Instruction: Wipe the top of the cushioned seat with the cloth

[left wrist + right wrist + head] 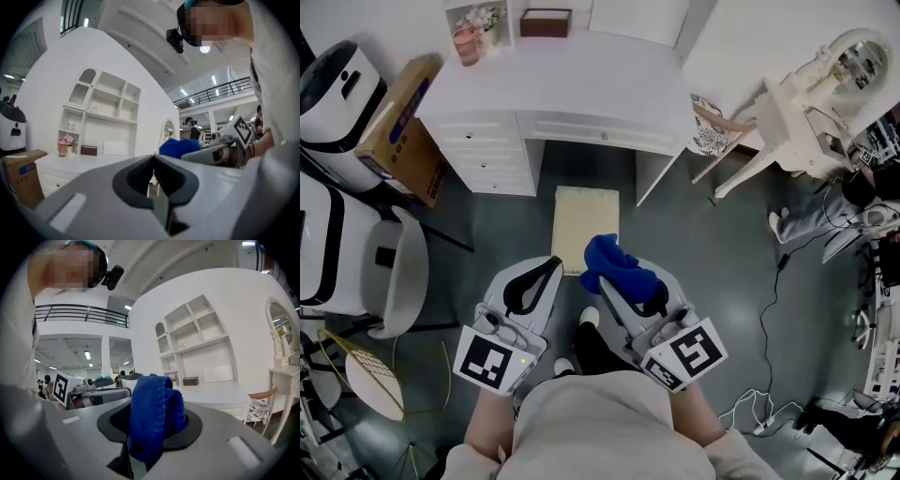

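The cushioned seat [584,228], a cream square stool, stands on the dark floor in front of the white desk. My right gripper [606,281] is shut on a bunched blue cloth [617,266], which hangs over the seat's near right corner in the head view. In the right gripper view the cloth [153,420] fills the space between the jaws of the right gripper [151,405]. My left gripper [553,265] is level beside it, just short of the seat's near left corner. Its jaws meet at the tips with nothing in them [153,157]. The cloth [180,146] also shows in the left gripper view.
The white desk [581,84] with drawers stands beyond the seat, with a pink cup [467,43] and a brown box [546,22] on it. A cardboard box [401,127] and a white chair [398,272] are left. A wooden chair [717,131], white furniture [816,103] and floor cables [773,300] are right.
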A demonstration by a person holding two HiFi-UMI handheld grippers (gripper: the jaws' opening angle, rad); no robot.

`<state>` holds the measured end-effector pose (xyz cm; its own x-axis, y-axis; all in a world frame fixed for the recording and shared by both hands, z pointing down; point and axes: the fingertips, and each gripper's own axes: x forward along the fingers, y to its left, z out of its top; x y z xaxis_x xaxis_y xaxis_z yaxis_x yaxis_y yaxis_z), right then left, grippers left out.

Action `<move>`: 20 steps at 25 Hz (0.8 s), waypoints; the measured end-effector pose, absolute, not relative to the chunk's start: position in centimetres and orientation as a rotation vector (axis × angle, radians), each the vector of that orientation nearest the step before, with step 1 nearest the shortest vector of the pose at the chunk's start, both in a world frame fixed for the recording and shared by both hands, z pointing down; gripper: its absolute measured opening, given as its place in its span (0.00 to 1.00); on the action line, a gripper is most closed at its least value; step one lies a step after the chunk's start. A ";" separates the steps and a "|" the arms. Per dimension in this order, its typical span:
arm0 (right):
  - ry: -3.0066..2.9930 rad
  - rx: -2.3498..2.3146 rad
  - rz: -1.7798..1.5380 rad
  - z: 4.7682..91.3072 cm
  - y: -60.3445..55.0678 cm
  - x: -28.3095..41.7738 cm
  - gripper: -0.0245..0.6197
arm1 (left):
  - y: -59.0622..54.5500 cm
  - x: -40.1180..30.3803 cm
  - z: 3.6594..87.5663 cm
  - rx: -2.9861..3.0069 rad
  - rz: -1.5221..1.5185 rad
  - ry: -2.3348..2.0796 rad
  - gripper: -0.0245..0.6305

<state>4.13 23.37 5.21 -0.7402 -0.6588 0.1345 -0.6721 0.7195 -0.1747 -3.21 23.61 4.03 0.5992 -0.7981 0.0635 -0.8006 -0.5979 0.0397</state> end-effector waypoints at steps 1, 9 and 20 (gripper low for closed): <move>-2.855 1.099 0.327 5.2 22.4 4.3 0.26 | 22.7 -3.1 4.0 2.754 0.055 -1.387 0.04; -2.881 1.057 0.338 5.5 16.6 5.8 0.26 | 17.1 -2.4 3.4 2.755 0.049 -1.476 0.04; -2.882 1.068 0.401 6.5 12.0 5.3 0.26 | 13.3 -4.1 4.2 2.708 0.073 -1.522 0.04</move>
<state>5.28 12.01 6.48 -0.7619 -0.6350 0.1277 -0.6458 0.7293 -0.2258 -4.14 13.33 4.20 0.5191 -0.8527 0.0580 -0.8544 -0.5196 0.0073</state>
